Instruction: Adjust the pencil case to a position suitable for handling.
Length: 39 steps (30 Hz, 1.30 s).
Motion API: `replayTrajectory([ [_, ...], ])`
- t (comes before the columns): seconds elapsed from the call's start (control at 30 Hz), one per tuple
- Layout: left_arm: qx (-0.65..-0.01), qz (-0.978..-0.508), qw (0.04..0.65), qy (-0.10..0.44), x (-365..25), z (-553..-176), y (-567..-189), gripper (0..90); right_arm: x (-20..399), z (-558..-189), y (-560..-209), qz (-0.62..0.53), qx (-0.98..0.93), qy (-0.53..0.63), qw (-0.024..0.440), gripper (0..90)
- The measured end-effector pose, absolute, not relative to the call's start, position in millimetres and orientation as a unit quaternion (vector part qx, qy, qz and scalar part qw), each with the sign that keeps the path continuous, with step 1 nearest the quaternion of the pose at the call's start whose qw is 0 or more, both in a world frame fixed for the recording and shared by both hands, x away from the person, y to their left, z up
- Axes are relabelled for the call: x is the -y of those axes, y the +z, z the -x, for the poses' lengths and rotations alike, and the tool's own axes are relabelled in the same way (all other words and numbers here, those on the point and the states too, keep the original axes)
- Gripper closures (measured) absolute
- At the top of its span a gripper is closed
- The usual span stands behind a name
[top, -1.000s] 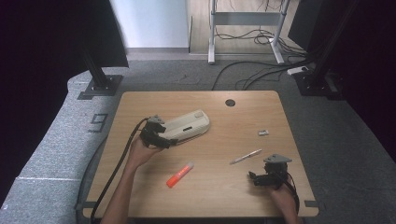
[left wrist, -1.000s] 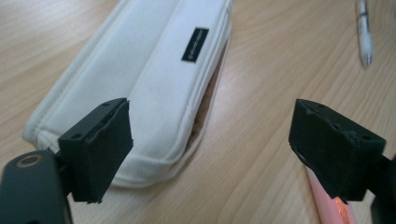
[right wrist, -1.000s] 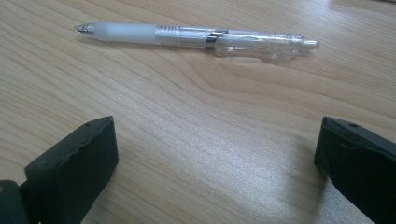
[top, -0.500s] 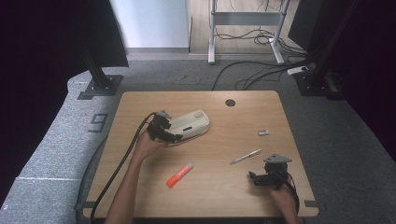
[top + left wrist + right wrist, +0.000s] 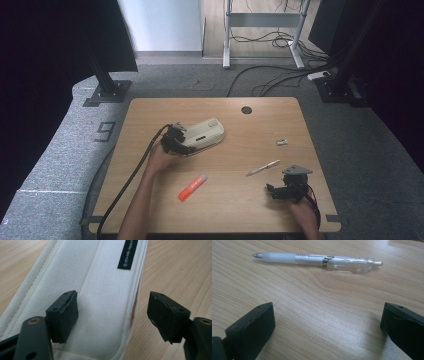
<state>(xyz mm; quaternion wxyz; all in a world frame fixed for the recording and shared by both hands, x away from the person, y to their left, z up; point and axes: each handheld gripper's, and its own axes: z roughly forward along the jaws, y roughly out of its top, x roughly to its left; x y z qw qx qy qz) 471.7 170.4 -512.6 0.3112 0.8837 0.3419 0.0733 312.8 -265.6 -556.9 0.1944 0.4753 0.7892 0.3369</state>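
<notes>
Now the left gripper sits at the near end of the white fabric pencil case, left of table centre. Its jaws have just been closing w/ the case edge between them; left gripper view shows one pad over the canvas, the other off to the side, not pressing yet. Right gripper rests wide apart near the front right corner, clear pen just ahead. Orange highlighter lies between both hands.

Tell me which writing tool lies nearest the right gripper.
The clear ballpoint pen, just ahead of the right gripper; the orange marker lies farther off, mid-table.
</notes>
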Motion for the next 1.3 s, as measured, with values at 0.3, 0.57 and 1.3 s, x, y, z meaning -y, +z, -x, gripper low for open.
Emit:
replayTrajectory([
  [0.3, -0.346, -0.880, 0.311, 0.092, -171.5, -453.5, -516.2, 37.0, 265.6, -312.7, -556.8, -0.475, -0.789, 0.337, 0.194, 0.0],
  [0.57, -0.344, -0.879, 0.317, 0.095, -174.3, -427.6, -517.6, 42.8, 265.6, -312.8, -556.8, -0.475, -0.789, 0.337, 0.194, 0.0],
  [1.3, -0.340, -0.875, 0.323, 0.124, -184.6, -386.7, -514.8, 60.4, 265.5, -312.8, -556.8, -0.475, -0.789, 0.337, 0.194, 0.0],
])
